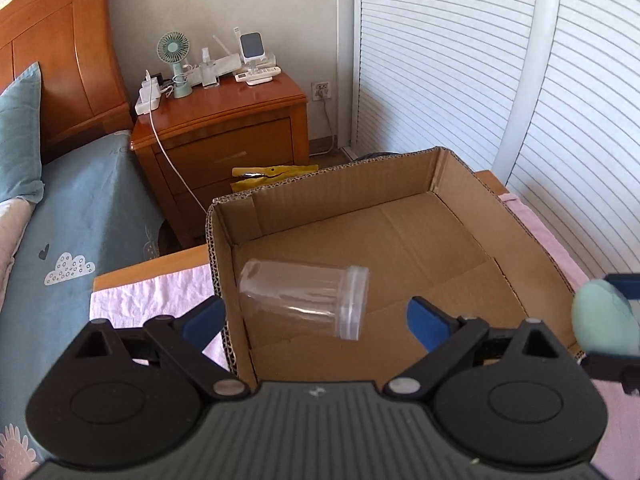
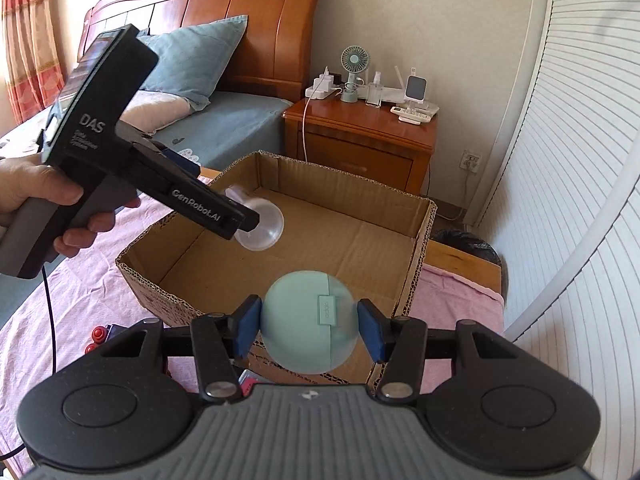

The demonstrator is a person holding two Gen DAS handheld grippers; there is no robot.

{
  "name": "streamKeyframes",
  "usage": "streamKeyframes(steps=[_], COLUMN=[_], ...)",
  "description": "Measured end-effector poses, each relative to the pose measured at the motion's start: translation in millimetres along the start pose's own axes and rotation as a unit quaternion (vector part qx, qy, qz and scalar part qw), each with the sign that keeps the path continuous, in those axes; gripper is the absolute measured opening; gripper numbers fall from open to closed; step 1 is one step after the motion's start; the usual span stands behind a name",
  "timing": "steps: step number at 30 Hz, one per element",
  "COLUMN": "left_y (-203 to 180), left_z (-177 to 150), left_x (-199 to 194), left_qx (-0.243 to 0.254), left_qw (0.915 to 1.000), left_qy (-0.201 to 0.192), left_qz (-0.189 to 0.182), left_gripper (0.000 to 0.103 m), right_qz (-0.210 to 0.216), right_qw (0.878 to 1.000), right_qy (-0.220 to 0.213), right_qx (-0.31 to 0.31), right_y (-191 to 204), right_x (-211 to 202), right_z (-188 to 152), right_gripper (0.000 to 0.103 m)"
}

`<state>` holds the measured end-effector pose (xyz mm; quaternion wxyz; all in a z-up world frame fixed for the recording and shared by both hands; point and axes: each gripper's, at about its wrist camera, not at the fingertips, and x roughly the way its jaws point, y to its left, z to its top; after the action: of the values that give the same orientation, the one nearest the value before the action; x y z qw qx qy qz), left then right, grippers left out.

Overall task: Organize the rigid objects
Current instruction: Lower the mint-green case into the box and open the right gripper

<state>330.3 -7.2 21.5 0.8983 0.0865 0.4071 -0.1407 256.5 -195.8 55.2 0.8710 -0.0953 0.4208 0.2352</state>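
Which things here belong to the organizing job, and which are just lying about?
In the job:
- cardboard box
- clear plastic jar, in the box
- round mint case, clamped in the right gripper
- left gripper, open

Lying about:
- nightstand with desk fan
- bed pillow

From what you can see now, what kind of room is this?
Most likely a bedroom: a wooden bed headboard with a blue pillow, and a wooden nightstand bearing a small fan.

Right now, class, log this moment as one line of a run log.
left gripper: open, above clear jar | right gripper: shut on mint case | cardboard box: open
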Motion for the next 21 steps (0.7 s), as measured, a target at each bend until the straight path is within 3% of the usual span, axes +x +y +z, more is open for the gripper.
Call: streamKeyframes(steps=[13,21], left_y=[-5.1,-2.2], left_z=[-47.7,-73.4], left_x=[-88.7,-107.7], left_qx=[0.034,0.029], left_qw=[0.9991,0.9991], left_qy=[-0.016,-0.018], left_qz=[-0.017,-0.024], left_gripper=[0.097,0.097], right_qz=[-0.016,-0.036], right_qw=[1.000,0.997], right_qy=[0.023,0.065], right_qx=[0.014,0.029], right_y=[-13.3,-25.7], right_x=[39.7,94.5], right_z=[30.2,55.2], right_gripper=[0.057,0.057])
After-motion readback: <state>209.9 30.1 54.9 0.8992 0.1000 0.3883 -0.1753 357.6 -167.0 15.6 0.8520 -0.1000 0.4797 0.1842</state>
